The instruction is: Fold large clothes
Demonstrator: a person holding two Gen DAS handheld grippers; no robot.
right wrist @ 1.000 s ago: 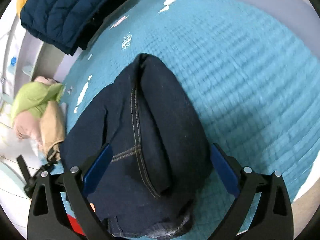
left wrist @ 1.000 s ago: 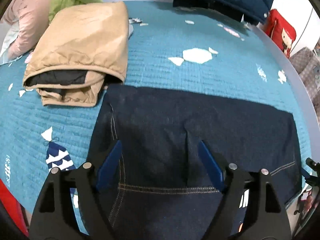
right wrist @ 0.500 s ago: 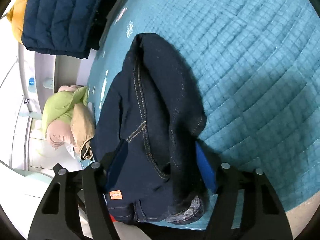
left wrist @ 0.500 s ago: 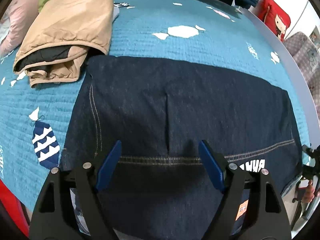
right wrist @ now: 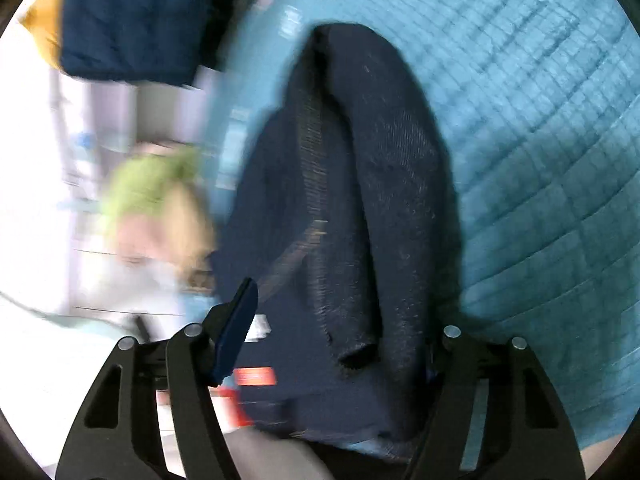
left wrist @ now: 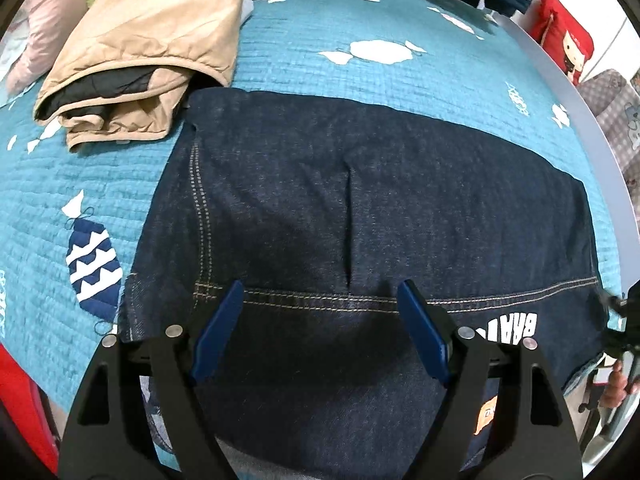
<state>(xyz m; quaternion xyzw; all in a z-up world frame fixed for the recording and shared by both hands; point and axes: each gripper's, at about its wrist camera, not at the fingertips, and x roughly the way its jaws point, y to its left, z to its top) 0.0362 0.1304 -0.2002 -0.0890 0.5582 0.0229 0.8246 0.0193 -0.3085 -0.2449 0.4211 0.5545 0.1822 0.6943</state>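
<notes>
A teal quilted bedspread lies under my dark denim jeans, which run crosswise. Bare quilt lies beyond them; a tan jacket touches their far-left corner. White lettering is cut off. My left gripper hovers wide; my right gripper pinches bunched denim.

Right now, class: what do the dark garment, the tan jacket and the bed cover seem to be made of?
Dark garment: likely denim, matte indigo twill with tan double topstitching.
Tan jacket: probably thin synthetic shell with padding, slight sheen, fine crinkles, dark lining showing at the opening.
Bed cover: seemingly quilted cotton-like fabric, matte teal, stitched in rows with sewn-on fish and candy shapes.
</notes>
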